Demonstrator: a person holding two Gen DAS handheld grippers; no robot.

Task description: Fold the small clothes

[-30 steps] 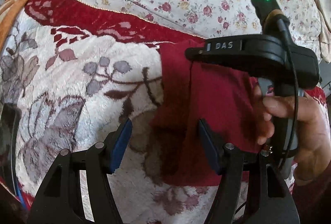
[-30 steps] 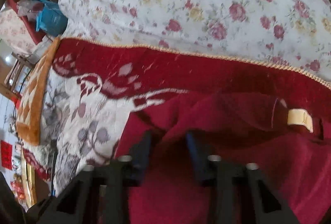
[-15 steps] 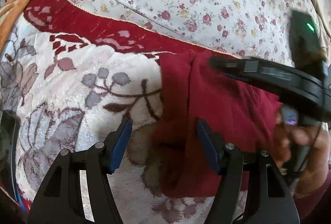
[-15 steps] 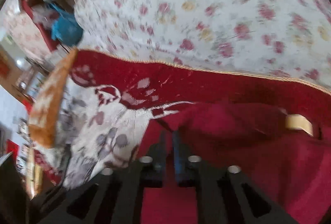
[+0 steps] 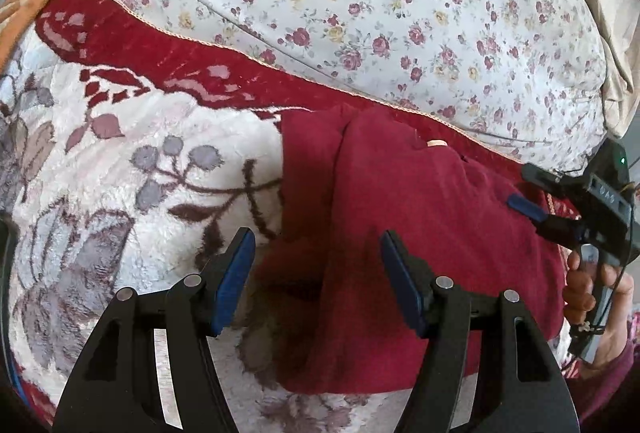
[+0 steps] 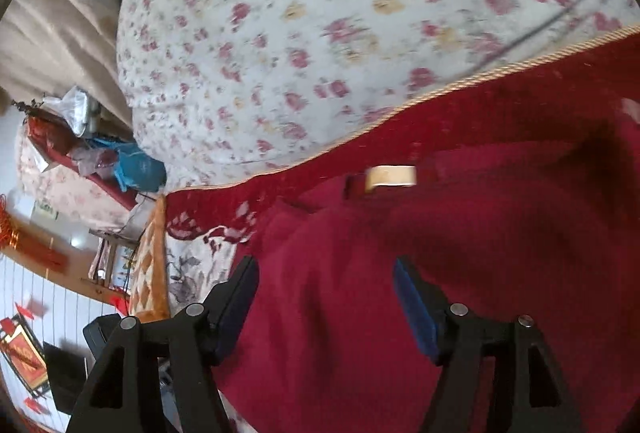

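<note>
One red garment (image 5: 408,233) lies on the plush floral blanket (image 5: 120,161), near the blanket's gold-corded edge beside the floral quilt (image 5: 400,1). Your left gripper (image 5: 316,277) stands wide open and holds nothing; the garment's left folded edge lies directly ahead between its fingers, long axis running away from you. Your right gripper (image 6: 324,305) is also spread wide and empty over the garment's right part. The left is nearer that edge. Count: one garment with one tan label (image 6: 392,176), two grippers.

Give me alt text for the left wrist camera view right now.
A dark red garment lies partly folded on a floral plush blanket, with the left gripper open just above its near edge. At right, a hand holds the right gripper, also open, over the garment; a rose-print quilt lies behind.
</note>
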